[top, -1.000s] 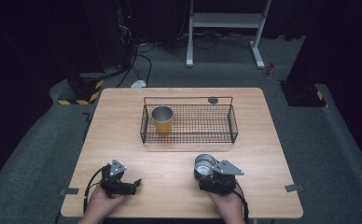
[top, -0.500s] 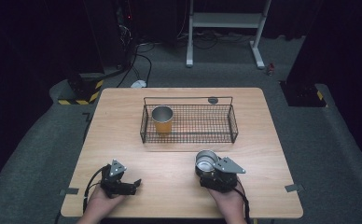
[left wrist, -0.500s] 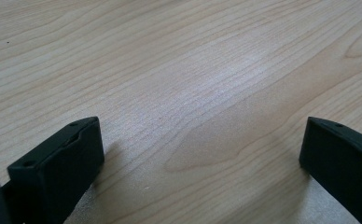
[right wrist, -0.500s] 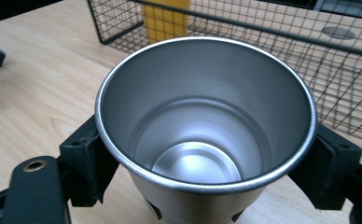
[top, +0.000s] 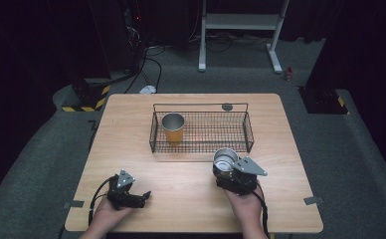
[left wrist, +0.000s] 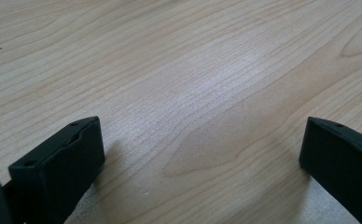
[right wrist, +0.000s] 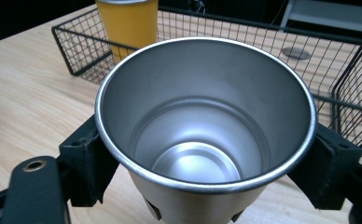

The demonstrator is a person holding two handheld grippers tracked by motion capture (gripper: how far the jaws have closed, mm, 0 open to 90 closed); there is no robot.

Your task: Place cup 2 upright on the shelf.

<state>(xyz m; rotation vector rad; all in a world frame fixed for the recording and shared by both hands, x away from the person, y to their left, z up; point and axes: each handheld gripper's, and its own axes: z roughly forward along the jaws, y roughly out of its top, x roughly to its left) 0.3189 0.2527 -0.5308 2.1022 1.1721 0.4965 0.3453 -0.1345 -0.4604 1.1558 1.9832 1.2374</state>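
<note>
Steel cup base hidden within right claw.

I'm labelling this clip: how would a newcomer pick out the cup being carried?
On the wooden table, look in front of the wire basket. The silver cup sits clamped in the right hand-held gripper; unlike the orange cup, it is bare metal and outside the basket.

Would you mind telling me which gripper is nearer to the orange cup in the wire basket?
The right gripper, shut on the steel cup, sits just in front of the basket. The left gripper is farther from the orange cup, open near the table's front edge.
</note>
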